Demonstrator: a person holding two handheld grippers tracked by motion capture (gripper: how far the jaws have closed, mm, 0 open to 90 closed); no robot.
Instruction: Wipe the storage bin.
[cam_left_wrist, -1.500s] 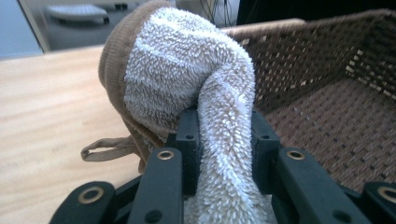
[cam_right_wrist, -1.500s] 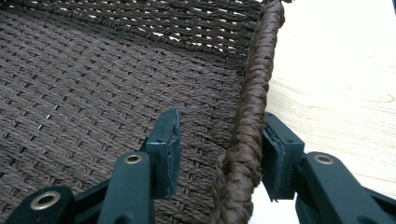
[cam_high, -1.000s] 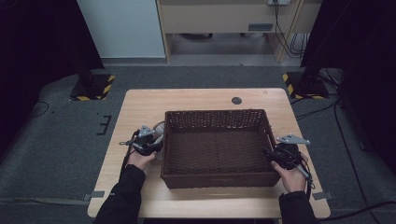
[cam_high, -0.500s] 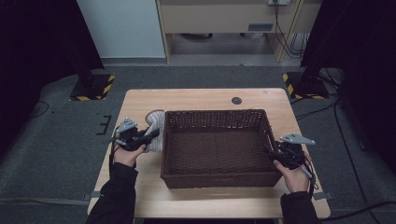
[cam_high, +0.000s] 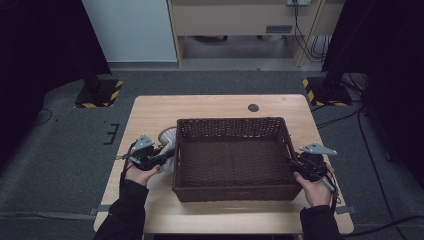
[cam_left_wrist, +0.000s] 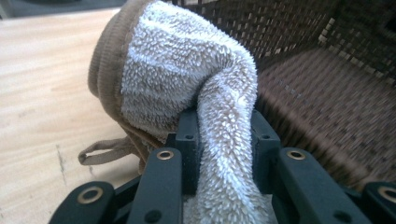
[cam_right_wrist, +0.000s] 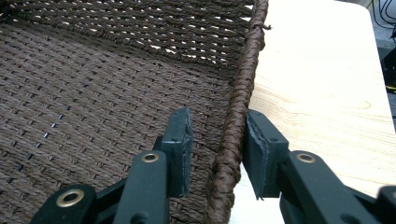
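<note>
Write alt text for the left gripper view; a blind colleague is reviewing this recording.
The left gripper clamps a fold of a fluffy white towel with a tan ribbed edge between its two black jaws. The towel bulges up over a light wooden table, and a dark brown woven basket stands right behind it.

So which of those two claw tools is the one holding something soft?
The left gripper, at the basket's left side: its jaws pinch a fluffy white towel with a tan edge. The right gripper only straddles the basket's woven rim.
</note>
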